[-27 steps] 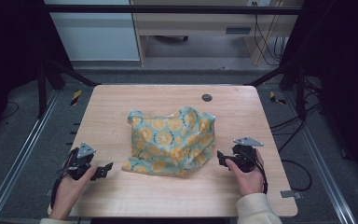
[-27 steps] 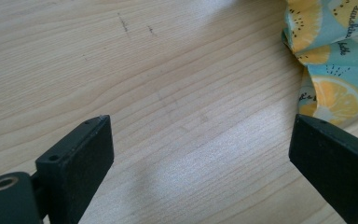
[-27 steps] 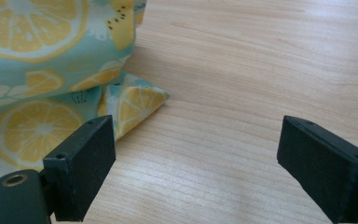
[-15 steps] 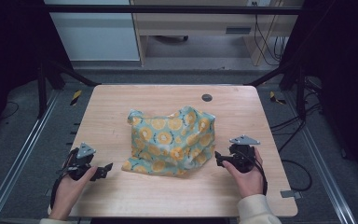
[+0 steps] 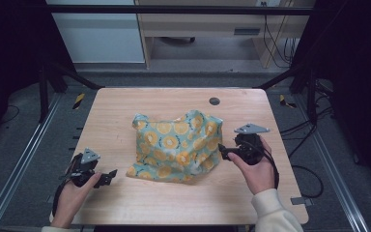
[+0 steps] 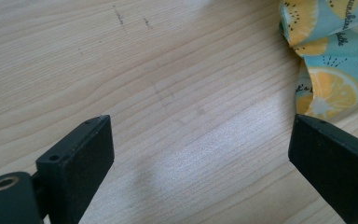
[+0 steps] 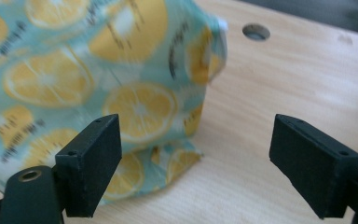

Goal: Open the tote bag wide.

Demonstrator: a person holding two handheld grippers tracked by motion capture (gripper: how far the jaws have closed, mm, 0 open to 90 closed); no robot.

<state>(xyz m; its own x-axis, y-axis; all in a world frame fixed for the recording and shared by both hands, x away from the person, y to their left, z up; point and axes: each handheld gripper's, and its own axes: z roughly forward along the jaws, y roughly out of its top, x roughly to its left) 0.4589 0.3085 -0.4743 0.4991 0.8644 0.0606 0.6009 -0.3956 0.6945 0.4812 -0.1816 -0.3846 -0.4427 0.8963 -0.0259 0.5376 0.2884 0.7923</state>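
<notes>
High view: crumpled cloth (image 5: 176,145), teal with orange-slice print, is seen bunched at the middle of the desk (image 5: 125,106), partly standing up in folds. Right gripper (image 5: 224,151) is held just beside the cloth's right edge, jaws pointed left at it; in the right gripper view the jaws are spread wide with nothing pinched, and the cloth (image 7: 98,84) is seen just past the left jaw, its lower corner lying on the wood. Left gripper (image 5: 107,177) is held near the cloth's near-left corner, apart from it; in the left gripper view its jaws are spread over bare wood, with the cloth's edge (image 6: 328,88) seen beyond the right jaw. A round hole (image 5: 214,101) is noted on the desk's far side, right of centre.
</notes>
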